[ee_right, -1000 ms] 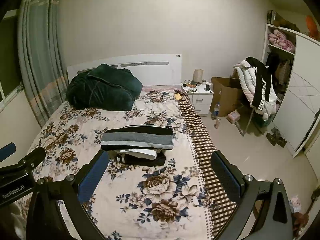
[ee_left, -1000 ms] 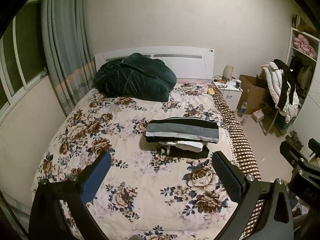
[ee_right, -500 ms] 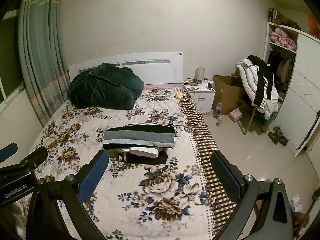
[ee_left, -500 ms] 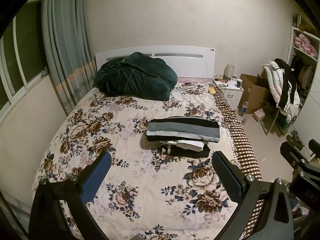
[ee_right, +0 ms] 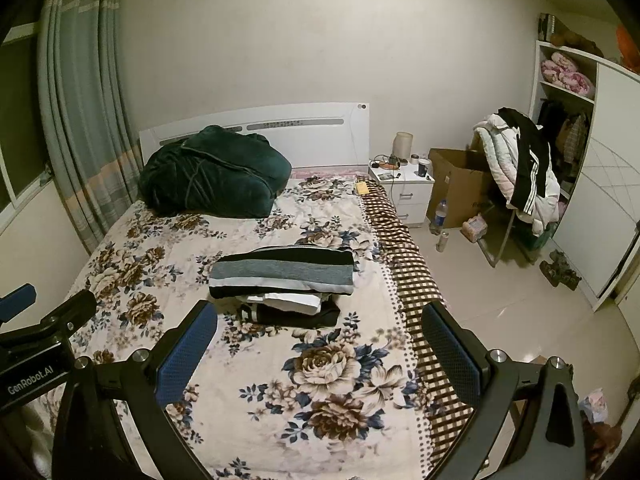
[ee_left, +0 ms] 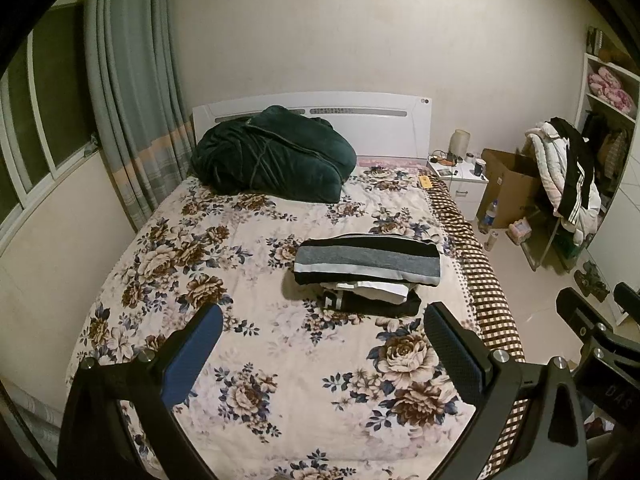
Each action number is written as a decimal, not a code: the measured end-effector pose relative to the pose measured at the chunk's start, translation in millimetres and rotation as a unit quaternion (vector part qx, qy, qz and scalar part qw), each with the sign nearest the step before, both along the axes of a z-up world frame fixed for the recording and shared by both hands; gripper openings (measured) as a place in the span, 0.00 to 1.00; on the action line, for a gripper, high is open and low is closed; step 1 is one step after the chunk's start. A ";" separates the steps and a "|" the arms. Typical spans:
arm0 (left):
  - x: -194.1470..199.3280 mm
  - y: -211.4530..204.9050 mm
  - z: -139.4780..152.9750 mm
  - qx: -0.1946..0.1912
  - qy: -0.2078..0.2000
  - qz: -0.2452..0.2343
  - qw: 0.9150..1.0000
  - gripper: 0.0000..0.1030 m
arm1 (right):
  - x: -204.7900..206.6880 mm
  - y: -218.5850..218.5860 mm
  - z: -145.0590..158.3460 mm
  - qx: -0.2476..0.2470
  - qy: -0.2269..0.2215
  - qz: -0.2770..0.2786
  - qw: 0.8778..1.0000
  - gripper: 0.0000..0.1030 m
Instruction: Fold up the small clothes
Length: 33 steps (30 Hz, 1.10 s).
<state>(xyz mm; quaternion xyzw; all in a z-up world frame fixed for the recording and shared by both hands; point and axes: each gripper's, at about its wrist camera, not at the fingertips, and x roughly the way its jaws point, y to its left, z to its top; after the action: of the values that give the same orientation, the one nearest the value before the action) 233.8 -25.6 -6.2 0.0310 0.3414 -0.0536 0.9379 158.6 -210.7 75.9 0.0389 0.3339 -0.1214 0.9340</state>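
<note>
Your left gripper (ee_left: 322, 354) hangs over the foot of the bed (ee_left: 132, 264) with its jaws spread wide and nothing between them. Your right gripper (ee_right: 320, 350), over the bed's right edge, is just as wide and just as empty. Ahead of both, toward the right edge, sits the stack of folded clothes (ee_left: 366, 270): a striped piece on top, a white one and a black one under it. You seem to be between garments, with the pile squared off. No loose piece shows on the quilt, so your next move is to find one and lay it flat on the bare floral stretch left of the stack.

A dark green bundle (ee_left: 272, 160) fills the headboard end, well clear. Past the right edge stand a nightstand (ee_right: 404, 194), a cardboard box (ee_right: 460, 184) and a chair heaped with jackets (ee_right: 520, 168). Nothing blocks your reach.
</note>
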 end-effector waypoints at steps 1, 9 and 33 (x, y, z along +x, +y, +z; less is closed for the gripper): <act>-0.4 -0.1 0.1 0.000 0.000 0.000 1.000 1.00 | -0.1 -0.2 -0.1 0.001 0.000 0.000 1.000 1.00; 0.3 0.3 0.4 0.000 0.000 0.000 1.000 1.00 | 0.1 -0.4 1.5 0.000 0.000 0.000 1.000 1.00; -6.2 1.2 0.9 -0.002 0.003 0.004 1.000 1.00 | 2.0 7.0 -6.1 0.003 0.004 0.002 1.000 1.00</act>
<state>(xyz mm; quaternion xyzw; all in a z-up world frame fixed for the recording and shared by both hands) 227.6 -24.4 -5.3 0.0279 0.3442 -0.0507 0.9371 160.5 -203.6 69.8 0.0409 0.3378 -0.1182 0.9329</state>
